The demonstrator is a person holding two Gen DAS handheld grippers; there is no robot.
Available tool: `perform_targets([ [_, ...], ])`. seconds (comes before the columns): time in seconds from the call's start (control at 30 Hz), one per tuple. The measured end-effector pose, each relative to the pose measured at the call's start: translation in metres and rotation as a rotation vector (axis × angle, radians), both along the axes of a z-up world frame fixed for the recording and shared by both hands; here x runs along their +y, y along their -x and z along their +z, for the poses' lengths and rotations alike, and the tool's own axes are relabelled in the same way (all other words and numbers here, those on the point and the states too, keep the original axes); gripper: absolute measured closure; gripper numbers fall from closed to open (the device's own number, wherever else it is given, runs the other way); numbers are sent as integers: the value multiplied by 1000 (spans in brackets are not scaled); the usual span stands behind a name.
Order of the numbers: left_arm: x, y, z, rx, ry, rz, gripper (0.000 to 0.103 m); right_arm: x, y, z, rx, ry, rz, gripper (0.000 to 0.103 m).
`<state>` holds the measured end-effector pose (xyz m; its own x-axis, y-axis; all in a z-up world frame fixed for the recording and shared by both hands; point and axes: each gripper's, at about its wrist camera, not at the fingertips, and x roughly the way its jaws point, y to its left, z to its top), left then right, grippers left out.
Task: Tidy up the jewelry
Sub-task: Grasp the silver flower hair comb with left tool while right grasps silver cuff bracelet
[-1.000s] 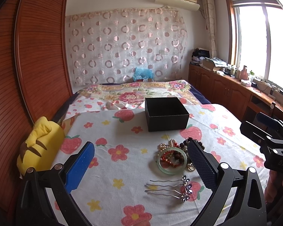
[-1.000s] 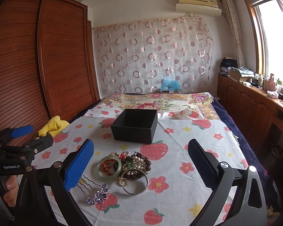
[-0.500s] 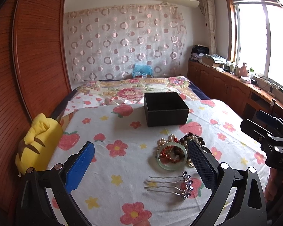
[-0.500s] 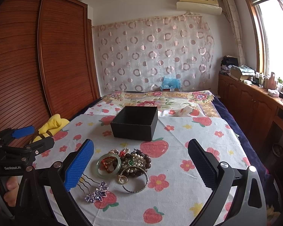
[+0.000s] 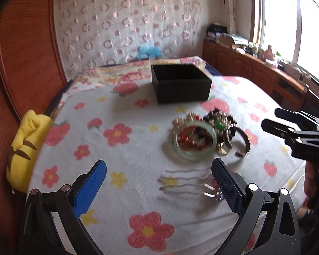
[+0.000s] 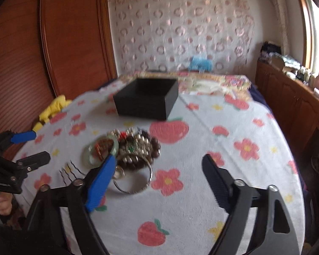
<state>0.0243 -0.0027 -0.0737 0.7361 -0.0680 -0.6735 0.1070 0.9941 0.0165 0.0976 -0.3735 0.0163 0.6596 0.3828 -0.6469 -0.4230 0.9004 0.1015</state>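
Both grippers have dropped and closed in on the jewelry since half a second ago; frames blurred. Left gripper (image 5: 158, 186) spread wide, empty, hair comb (image 5: 187, 183) lower centre between its fingers. Right gripper (image 6: 159, 175) also wide, empty. Jewelry pile (image 6: 129, 148) left of centre; black box (image 5: 180, 84) upper centre, well apart. Step: approach for first pick, judged. Next: settle over one piece, close. Count: one box, one comb, one green bangle (image 5: 194, 140), one metal cuff (image 5: 241, 139); beads uncountable.

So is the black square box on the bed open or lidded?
Open: the black square box has no lid on it, and its dark inner walls show in both wrist views. Whether anything lies inside, cannot tell.
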Motion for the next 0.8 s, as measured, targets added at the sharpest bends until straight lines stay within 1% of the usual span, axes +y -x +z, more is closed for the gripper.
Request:
perform_targets([
  [0.1, 3, -2, -8, 31, 9, -12, 7, 4, -8, -14, 38, 4, 35, 34],
  [0.13, 4, -2, -10, 39, 13, -15, 9, 6, -10, -18, 49, 15, 45, 40],
  [0.2, 6, -5, -15, 58, 15, -21, 16, 9, -14, -24, 71, 29, 66, 47],
  [0.27, 8, -7, -21, 85, 30, -33, 27, 11, -19, -29, 95, 37, 83, 50],
  [0.33, 10, -9, -25, 102, 40, -38, 33, 14, -23, -33, 113, 49, 87, 54],
  [0.47, 4, -6, -25, 110, 42, -71, 34, 15, -27, -36, 138, 50, 87, 58],
  [0.57, -6, -3, -20, 100, 67, -118, 35, 15, -32, -40, 172, 48, 97, 65],
  [0.6, -12, -2, -19, 98, 68, -138, 37, 14, -34, -41, 185, 46, 97, 72],
  [0.63, -19, -2, -18, 101, 68, -160, 41, 13, -37, -42, 195, 41, 100, 78],
  [0.67, -23, -3, -17, 105, 70, -173, 44, 13, -37, -42, 198, 37, 105, 81],
  [0.7, -30, -3, -17, 111, 75, -196, 46, 13, -37, -42, 195, 42, 110, 87],
  [0.73, -36, -3, -18, 116, 74, -215, 51, 15, -37, -42, 190, 54, 115, 96],
  [0.77, -41, -4, -18, 119, 68, -231, 55, 16, -37, -41, 184, 65, 117, 97],
  [0.8, -49, -4, -19, 121, 57, -249, 57, 16, -35, -41, 176, 72, 119, 97],
])
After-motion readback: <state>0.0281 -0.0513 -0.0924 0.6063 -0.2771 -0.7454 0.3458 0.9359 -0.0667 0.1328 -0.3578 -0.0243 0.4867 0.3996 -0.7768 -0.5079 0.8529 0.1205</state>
